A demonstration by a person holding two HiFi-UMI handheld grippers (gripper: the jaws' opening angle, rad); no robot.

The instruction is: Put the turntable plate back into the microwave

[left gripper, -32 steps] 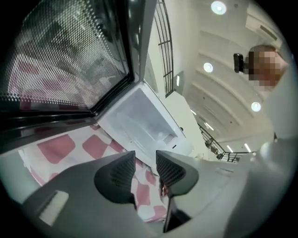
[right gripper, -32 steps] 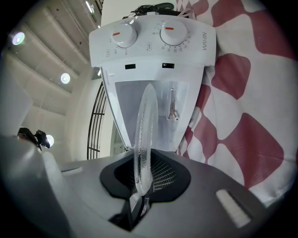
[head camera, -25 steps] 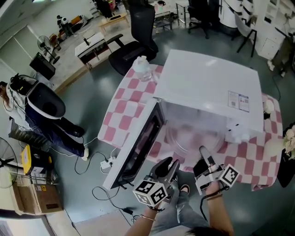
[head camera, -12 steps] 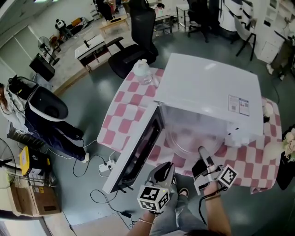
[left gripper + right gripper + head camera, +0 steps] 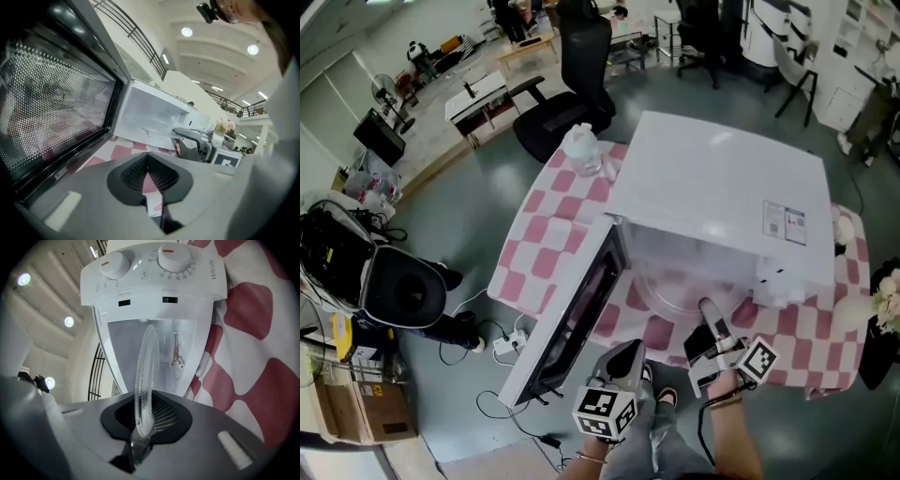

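The white microwave point(image 5: 722, 178) stands on a pink-and-white checked table with its door point(image 5: 572, 309) swung open to the left. The clear glass turntable plate point(image 5: 675, 281) lies at the mouth of the cavity. My right gripper point(image 5: 710, 314) is shut on the plate's near rim. In the right gripper view the plate point(image 5: 145, 376) shows edge-on between the pads of that gripper point(image 5: 143, 420), pointing into the cavity point(image 5: 154, 343). My left gripper point(image 5: 628, 354) hangs below the door's lower edge. Its jaws point(image 5: 149, 173) are shut with nothing between them.
A plastic water bottle point(image 5: 586, 150) stands on the checked cloth point(image 5: 553, 225) behind the microwave's left corner. A black office chair point(image 5: 572, 84) is beyond the table. A power strip with cables point(image 5: 508, 345) lies on the floor under the door. Flowers point(image 5: 889, 300) sit at the table's right end.
The left gripper's jaws have closed from wide open to shut, holding nothing, and it rolled slightly. The right gripper keeps the plate at the cavity mouth without moving.
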